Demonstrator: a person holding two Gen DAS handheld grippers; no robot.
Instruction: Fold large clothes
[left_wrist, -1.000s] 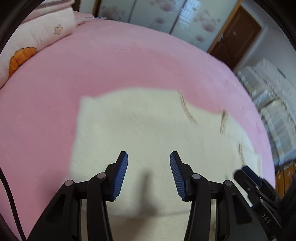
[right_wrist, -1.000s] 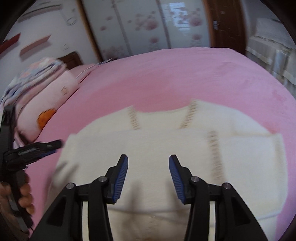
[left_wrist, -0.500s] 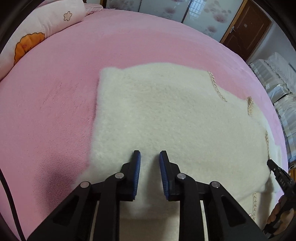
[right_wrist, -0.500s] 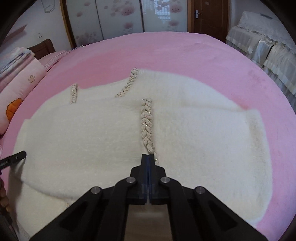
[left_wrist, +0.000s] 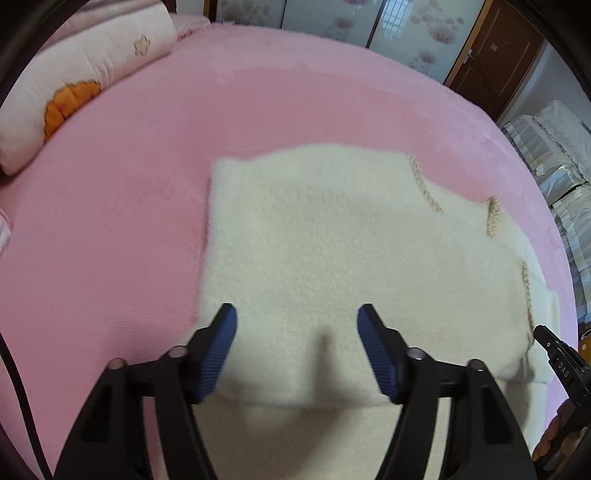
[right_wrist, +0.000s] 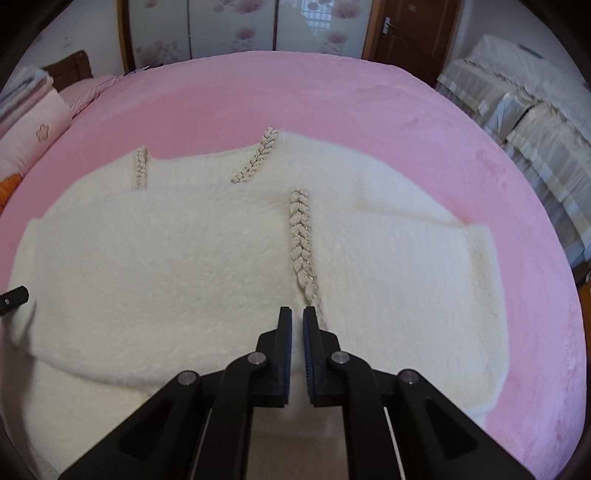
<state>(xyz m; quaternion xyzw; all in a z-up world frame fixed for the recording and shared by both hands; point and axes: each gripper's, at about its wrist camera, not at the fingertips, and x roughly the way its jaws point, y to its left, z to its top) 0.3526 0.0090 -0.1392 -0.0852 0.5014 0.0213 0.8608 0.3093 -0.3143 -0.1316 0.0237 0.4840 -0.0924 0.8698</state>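
Observation:
A cream fluffy sweater (left_wrist: 332, 236) with beige braid trim lies on the pink bed, its sleeves folded across the body. It also shows in the right wrist view (right_wrist: 184, 258). My left gripper (left_wrist: 295, 321) is open and empty above the sweater's near left part. My right gripper (right_wrist: 297, 321) hovers over the near fold, by the lower end of a braid strip (right_wrist: 303, 236); its jaws stand a narrow gap apart with nothing between them. The right gripper's tip shows at the right edge of the left wrist view (left_wrist: 554, 350).
The pink bed cover (left_wrist: 295, 110) surrounds the sweater. A pink pillow roll (left_wrist: 81, 74) lies at the far left. A covered sofa (right_wrist: 517, 110) stands to the right of the bed. A wardrobe and a brown door are behind.
My left gripper has opened wide and pulled back from the sweater. My right gripper was fully shut; its jaws now stand slightly apart. The sweater lies still.

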